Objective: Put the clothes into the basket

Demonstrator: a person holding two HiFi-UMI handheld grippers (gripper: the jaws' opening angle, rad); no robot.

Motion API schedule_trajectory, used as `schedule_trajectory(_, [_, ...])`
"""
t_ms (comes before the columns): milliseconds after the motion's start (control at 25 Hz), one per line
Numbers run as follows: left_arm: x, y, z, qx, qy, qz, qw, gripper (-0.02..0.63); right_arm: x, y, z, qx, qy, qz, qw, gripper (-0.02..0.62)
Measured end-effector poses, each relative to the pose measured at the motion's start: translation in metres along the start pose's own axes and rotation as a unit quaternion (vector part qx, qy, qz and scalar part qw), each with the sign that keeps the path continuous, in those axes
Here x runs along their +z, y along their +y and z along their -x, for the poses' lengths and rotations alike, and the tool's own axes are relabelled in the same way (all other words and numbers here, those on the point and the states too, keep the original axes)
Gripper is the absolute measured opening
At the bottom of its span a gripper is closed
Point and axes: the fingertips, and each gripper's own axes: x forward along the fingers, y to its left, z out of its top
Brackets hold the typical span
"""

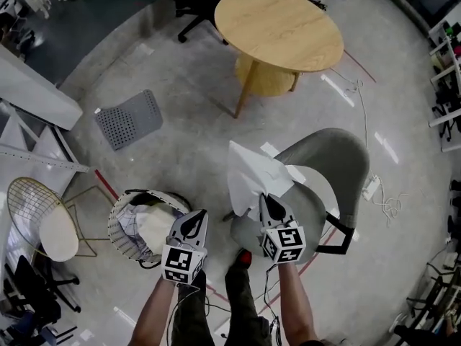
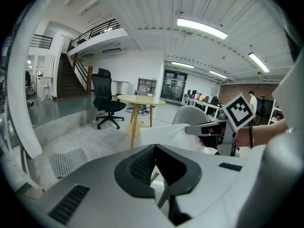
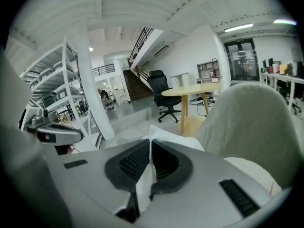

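The right tool (image 1: pixel 267 197) is clamping a white cloth (image 1: pixel 252 170) over the chair (image 1: pixel 338 166). The left tool (image 1: pixel 196 219) is hovering with jaws together, seemingly empty.

The garment (image 1: pixel 252 175) is thin white cloth, matt and creased. The chair (image 1: pixel 338 164) is covered in grey matt fabric, faintly fuzzy. The round table (image 1: pixel 277 27) is pale wood, smooth with a soft sheen. The basket (image 1: pixel 113 225) is thin wire. The wire chair (image 1: pixel 29 193) is gold-coloured metal. The floor (image 1: pixel 187 135) is polished grey concrete, slightly glossy.
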Motion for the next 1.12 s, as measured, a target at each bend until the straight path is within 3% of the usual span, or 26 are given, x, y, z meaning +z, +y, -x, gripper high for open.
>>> schedule_trajectory(440, [0.1, -0.022, 0.052, -0.001, -0.069, -0.032, 0.9971, 0.006, 0.124, 0.026, 0.09, -0.002, -0.095, 0.037, 0.995, 0.034])
schedule_trajectory(720, [0.132, -0.032, 0.101, 0.005, -0.087, -0.061, 0.9943, 0.006, 0.188, 0.056, 0.151, 0.002, -0.156, 0.058, 0.986, 0.034])
schedule_trajectory(1120, [0.182, -0.019, 0.176, 0.051, -0.13, -0.069, 0.9879, 0.006, 0.261, 0.108, 0.217, 0.02, -0.225, 0.087, 0.97, 0.034])
